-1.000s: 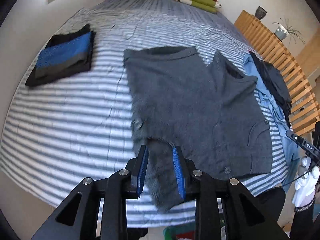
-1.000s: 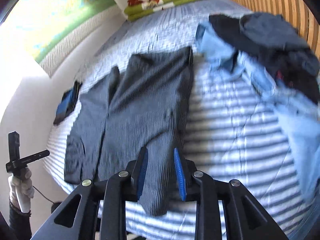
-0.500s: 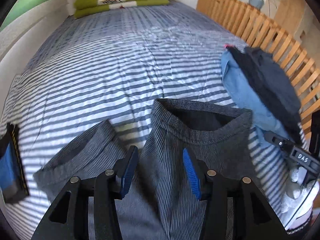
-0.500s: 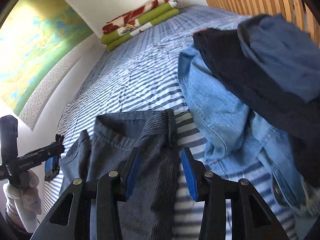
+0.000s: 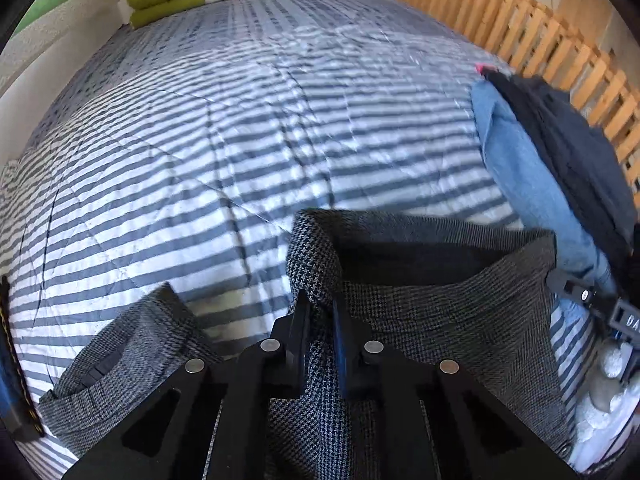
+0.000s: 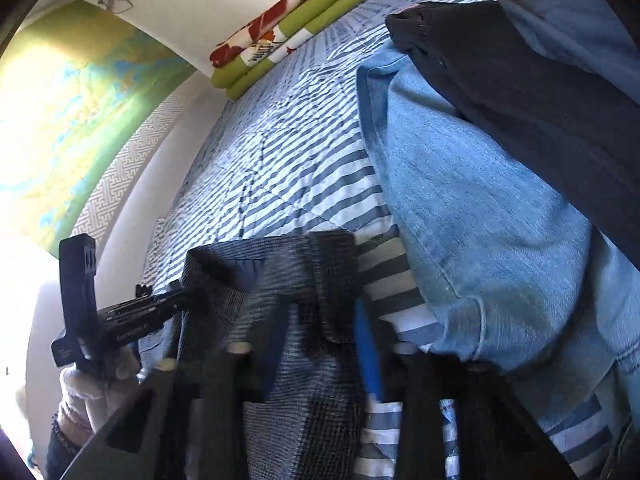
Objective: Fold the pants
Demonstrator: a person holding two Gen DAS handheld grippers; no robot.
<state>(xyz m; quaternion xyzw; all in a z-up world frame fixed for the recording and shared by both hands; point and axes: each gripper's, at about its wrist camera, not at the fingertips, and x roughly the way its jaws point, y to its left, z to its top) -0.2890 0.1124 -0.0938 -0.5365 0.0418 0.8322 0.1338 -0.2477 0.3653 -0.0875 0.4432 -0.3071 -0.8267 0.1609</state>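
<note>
The grey checked pants (image 5: 440,300) lie on the striped bed (image 5: 240,140), waistband at about 12 o'clock from both cameras. The left gripper (image 5: 320,332) is clamped on the waistband's left corner; the right gripper (image 6: 320,340) looks spread around the other corner, not yet pinching. The cloth should be light, limp and prone to sag, so the thick waistband is the best hold. The legs are cut off below.

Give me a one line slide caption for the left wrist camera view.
Left gripper pinches the waistband of grey checked pants on a striped bed, beside a pile of jeans.
</note>
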